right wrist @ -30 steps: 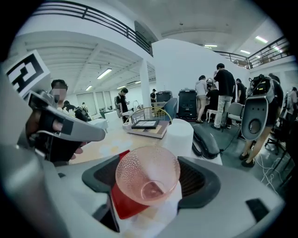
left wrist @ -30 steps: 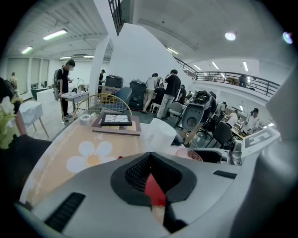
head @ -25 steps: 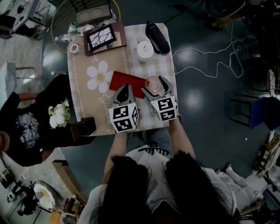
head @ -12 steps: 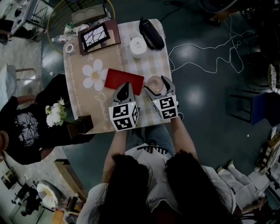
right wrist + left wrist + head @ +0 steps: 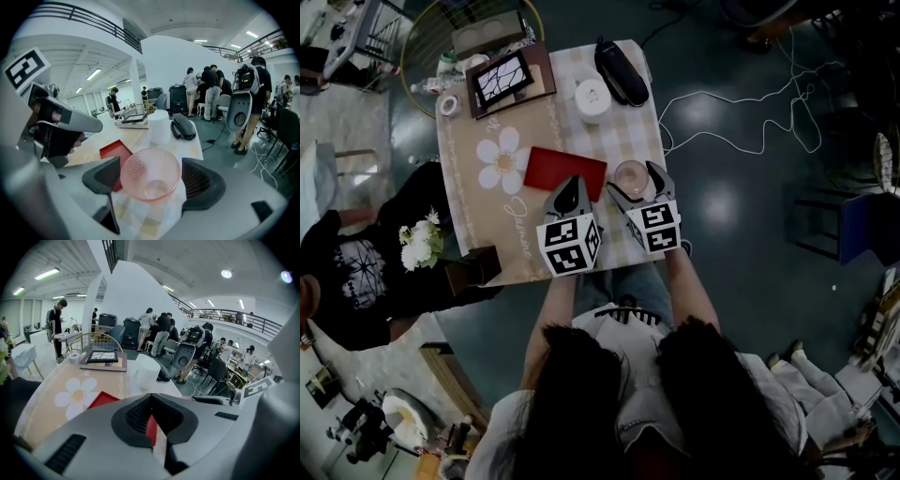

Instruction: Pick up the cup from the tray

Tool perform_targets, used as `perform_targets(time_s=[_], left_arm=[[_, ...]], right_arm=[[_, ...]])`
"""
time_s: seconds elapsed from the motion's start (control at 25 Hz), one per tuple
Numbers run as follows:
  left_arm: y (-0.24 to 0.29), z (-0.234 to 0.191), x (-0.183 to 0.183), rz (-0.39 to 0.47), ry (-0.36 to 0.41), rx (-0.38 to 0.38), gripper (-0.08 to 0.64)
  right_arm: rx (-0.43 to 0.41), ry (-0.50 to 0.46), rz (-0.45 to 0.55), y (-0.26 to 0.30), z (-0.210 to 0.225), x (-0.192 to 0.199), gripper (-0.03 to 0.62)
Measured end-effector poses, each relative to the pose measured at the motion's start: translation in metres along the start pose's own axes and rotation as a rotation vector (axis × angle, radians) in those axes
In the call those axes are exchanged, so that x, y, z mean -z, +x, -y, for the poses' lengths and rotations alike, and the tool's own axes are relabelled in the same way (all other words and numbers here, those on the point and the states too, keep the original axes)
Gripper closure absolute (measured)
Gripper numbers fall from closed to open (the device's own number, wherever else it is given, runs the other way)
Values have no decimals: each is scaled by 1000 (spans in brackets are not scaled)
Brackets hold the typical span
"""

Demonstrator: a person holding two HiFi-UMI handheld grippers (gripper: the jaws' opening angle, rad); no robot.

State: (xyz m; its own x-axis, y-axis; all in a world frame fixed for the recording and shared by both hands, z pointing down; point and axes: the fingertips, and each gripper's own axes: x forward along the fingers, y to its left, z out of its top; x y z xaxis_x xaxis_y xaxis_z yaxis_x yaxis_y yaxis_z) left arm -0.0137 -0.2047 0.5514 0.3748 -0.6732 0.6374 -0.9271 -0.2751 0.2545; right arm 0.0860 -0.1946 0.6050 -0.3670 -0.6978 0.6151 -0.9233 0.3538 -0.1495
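A clear pink cup (image 5: 630,175) stands just right of the flat red tray (image 5: 565,172) on the table, off the tray. My right gripper (image 5: 633,181) is shut on the cup; in the right gripper view the cup (image 5: 150,174) fills the gap between both pads, with the tray (image 5: 117,152) to its left. My left gripper (image 5: 572,184) is shut, its tip at the tray's near right edge. In the left gripper view a sliver of red tray (image 5: 101,400) shows past the closed left gripper (image 5: 151,397).
Farther back on the table (image 5: 534,248) are a white cylinder (image 5: 592,98), a black oblong device (image 5: 621,70) and a framed picture (image 5: 508,80). A brown box (image 5: 478,267) and white flowers (image 5: 417,248) sit at the near left, beside a seated person in black. Cable lies on the floor at right.
The head view has shifted a little. Both grippers keep their places, and the cup stays between the right jaws.
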Motion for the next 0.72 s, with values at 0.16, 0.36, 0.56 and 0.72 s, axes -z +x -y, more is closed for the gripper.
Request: perform_targets(time_s=[0.16,0.36,0.56,0.72], left_arm=[[-5,-2,2,0,-11,-8,552],[-18,7,-11,49,-1,21,552],[-37,11,-28,110,17,50,552],[-52,11,-27,135,12,77,552]], right_arm=[[18,9,55,-15,0,-16,195],[15,27,153,-37,-7,-50,195],[-33,32,198,-53,-26,-76,196],[-64,93,243,-67,-47,-88,196]])
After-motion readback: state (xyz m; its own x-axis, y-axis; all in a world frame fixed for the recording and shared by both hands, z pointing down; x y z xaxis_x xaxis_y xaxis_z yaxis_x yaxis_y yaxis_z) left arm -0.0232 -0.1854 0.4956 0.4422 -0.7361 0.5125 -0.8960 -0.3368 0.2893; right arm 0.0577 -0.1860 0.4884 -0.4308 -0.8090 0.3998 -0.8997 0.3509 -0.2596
